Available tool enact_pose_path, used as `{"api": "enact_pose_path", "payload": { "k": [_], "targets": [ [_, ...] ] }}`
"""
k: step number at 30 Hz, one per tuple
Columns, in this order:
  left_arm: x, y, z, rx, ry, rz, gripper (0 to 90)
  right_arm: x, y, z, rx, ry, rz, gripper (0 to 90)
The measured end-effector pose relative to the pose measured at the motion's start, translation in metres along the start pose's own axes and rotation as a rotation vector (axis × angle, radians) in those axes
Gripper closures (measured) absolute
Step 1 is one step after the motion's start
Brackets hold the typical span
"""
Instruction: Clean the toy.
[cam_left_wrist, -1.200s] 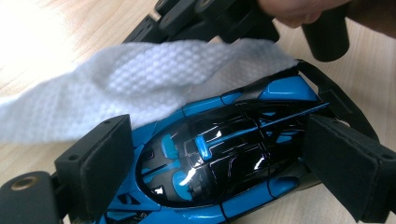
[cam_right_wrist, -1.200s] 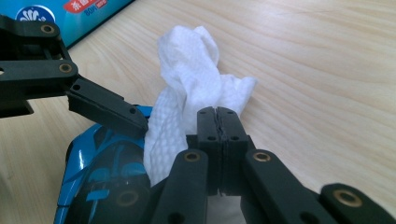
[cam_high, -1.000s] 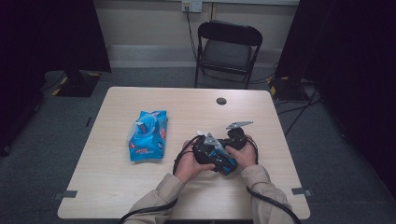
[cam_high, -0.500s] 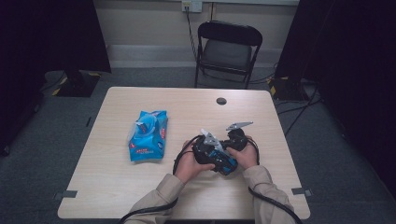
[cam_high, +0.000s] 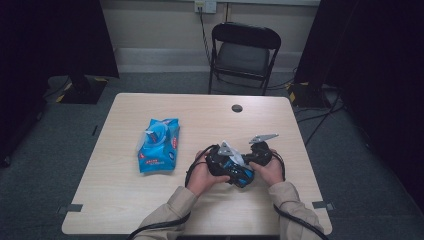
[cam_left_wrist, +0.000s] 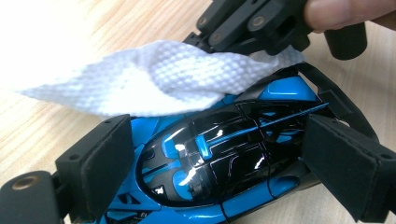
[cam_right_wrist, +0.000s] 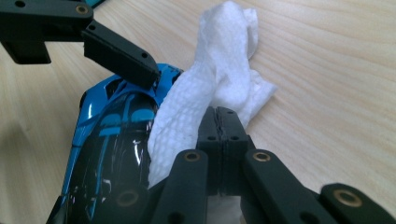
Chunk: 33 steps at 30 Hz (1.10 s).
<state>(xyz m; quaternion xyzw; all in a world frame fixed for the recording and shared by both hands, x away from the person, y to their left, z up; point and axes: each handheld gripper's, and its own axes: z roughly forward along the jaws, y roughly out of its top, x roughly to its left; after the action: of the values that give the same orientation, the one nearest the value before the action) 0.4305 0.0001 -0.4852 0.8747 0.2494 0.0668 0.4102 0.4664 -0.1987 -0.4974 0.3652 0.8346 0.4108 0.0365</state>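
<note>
A glossy blue and black toy car sits between the pads of my left gripper, which is shut on its two sides. My right gripper is shut on a white textured wipe. The wipe drapes over the car's far end, and the right gripper sits just above it. In the high view both hands hold the car low over the table's near right part, left gripper and right gripper close together.
A blue pack of wipes lies on the wooden table, to the left of the hands. A dark round cable hole marks the far side. A black folding chair stands behind the table. Cables trail off the near edge.
</note>
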Motion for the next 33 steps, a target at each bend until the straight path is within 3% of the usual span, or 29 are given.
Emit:
{"api": "enact_pose_path", "payload": {
  "k": [33],
  "targets": [
    [0.000,0.001,0.000,0.011,0.004,0.002,9.1,-0.008,-0.039,-0.042,-0.023,0.004,0.012,89.9]
  ]
}}
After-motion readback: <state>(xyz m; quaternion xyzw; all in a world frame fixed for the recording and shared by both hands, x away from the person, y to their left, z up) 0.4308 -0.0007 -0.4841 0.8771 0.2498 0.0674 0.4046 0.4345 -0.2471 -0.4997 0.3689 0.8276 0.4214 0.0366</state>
